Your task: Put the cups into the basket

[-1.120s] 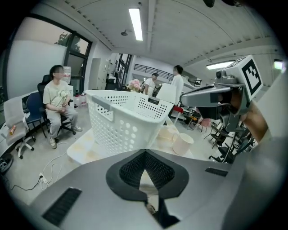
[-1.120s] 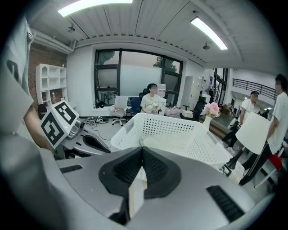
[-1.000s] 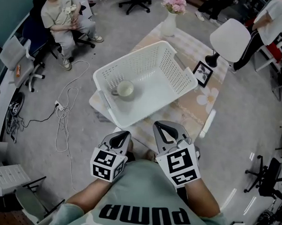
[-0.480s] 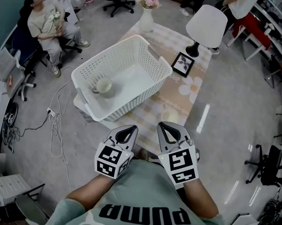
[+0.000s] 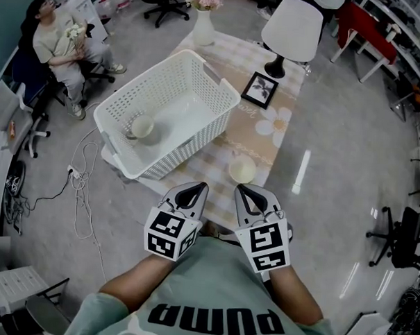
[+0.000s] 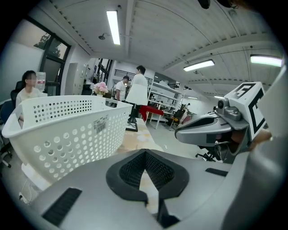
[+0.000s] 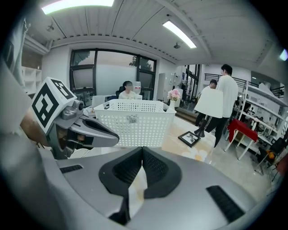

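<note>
A white perforated basket (image 5: 199, 93) stands on the low table's left half, with one pale cup (image 5: 141, 125) inside near its left wall. A second pale cup (image 5: 242, 169) sits on the tablecloth, just beyond my right gripper (image 5: 249, 191). My left gripper (image 5: 193, 190) hangs beside it at the table's near edge, below the basket's near corner. Both are shut with nothing between the jaws. In the left gripper view the left gripper (image 6: 145, 152) faces the basket (image 6: 67, 130) close at its left. The right gripper view has the right gripper (image 7: 142, 150) aimed at the basket (image 7: 135, 121) from farther off.
On the table's (image 5: 267, 138) far part stand a vase of pink flowers (image 5: 203, 17), a white lamp (image 5: 292, 28) and a framed picture (image 5: 260, 89). A seated person (image 5: 55, 45) and loose cables (image 5: 84, 185) are on the floor side at left. Office chairs stand around.
The basket has slid up and to the left in the head view. The cup on the cloth, unseen a second ago, now shows ahead of the right gripper. Both grippers stay shut.
</note>
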`<action>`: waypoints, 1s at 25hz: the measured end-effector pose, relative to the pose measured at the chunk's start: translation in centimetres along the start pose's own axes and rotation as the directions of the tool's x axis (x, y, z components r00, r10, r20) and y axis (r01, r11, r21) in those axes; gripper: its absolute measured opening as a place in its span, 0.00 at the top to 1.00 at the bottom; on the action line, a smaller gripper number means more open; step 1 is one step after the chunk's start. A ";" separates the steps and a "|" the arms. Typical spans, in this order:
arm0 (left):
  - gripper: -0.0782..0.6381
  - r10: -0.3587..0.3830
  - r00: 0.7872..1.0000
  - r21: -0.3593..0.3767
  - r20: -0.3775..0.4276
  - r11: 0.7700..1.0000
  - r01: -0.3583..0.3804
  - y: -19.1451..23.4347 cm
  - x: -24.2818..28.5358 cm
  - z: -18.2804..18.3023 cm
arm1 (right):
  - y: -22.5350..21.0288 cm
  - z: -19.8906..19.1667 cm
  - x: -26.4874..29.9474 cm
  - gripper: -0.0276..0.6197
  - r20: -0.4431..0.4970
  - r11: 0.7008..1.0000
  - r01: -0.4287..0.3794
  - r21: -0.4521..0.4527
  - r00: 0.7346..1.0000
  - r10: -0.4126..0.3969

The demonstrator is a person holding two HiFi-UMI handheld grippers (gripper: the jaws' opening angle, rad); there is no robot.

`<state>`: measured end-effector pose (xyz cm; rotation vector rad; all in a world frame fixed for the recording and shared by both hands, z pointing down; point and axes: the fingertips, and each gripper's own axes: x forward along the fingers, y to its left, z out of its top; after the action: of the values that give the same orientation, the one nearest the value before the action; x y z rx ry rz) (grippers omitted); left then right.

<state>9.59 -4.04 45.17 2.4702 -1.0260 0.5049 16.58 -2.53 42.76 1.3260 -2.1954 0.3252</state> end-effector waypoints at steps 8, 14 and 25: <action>0.89 0.018 1.000 0.002 -0.011 1.000 -0.018 -0.2 0.3 -0.3 | -0.3 -1.2 0.6 0.93 -0.009 1.000 -0.005 0.017 1.000 0.005; 0.89 0.034 0.999 -0.006 -0.016 0.999 -0.034 0.2 0.4 -0.6 | -0.4 -1.3 1.1 0.93 -0.007 1.000 -0.014 0.015 1.000 0.014; 0.88 0.074 0.997 0.012 -0.014 0.997 -0.074 2.0 1.9 0.2 | -1.9 -1.3 2.6 0.82 -0.018 1.000 -0.004 0.017 1.000 0.004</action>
<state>9.43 -6.52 46.34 2.4419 -1.1151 0.5520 17.76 -4.74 45.13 1.3228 -2.1855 0.3569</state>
